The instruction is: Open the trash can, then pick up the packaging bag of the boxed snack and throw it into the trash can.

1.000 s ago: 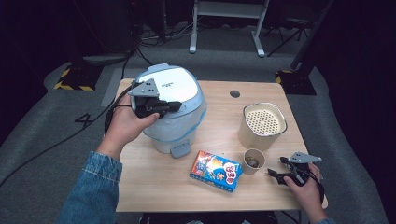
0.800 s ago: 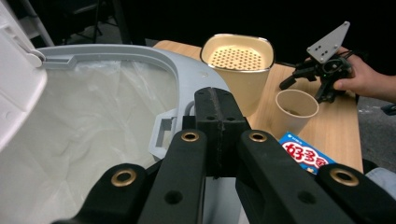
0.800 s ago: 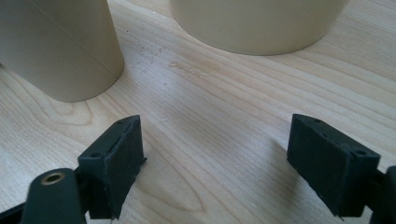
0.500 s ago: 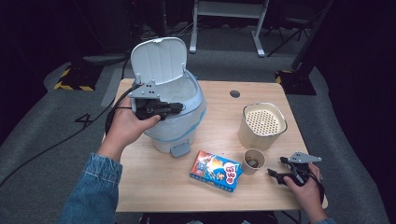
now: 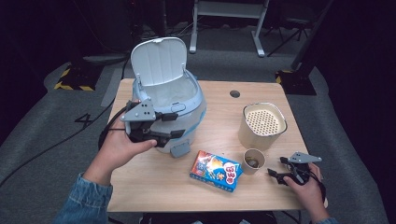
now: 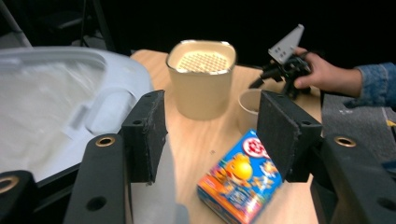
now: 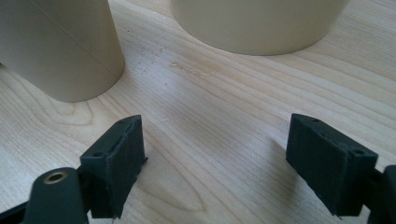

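Two grippers sit released: the left gripper (image 5: pixel 173 125) against the rice cooker (image 5: pixel 187 100), whose lid (image 5: pixel 159 60) stands up behind it, the right gripper (image 5: pixel 276 174) just beside a paper cup (image 5: pixel 253 161). A careless right-hand nudge would probably tip that cup.

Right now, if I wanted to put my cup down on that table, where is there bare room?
The far right corner, behind the perforated beige container and around the small dark hole, is bare. So is the near left strip in front of the white cooker. It is crowded between the colourful box, paper cup and right gripper.
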The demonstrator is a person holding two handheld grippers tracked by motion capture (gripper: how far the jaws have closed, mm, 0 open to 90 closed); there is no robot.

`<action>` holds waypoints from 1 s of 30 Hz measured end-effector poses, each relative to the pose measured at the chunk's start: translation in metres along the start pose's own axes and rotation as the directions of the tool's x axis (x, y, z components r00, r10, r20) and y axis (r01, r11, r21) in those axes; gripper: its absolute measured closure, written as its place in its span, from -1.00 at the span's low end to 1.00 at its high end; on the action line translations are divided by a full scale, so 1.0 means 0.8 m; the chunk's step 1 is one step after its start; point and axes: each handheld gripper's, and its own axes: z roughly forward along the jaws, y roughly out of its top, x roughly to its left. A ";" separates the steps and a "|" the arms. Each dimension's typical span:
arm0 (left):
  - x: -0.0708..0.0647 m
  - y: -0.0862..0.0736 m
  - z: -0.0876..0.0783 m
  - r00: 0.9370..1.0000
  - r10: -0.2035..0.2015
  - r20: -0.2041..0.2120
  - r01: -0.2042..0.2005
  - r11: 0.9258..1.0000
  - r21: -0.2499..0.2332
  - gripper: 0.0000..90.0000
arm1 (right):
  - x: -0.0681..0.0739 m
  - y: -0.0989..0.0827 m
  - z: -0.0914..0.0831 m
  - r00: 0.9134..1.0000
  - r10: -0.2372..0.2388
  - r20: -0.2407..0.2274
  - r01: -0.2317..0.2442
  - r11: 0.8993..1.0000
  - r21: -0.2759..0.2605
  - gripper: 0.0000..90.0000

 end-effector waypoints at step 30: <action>-0.007 -0.199 0.038 0.976 -0.148 -0.160 0.180 0.961 0.211 -0.12 | 0.055 0.018 -0.033 0.979 -0.139 -0.147 0.135 0.990 -0.037 -0.50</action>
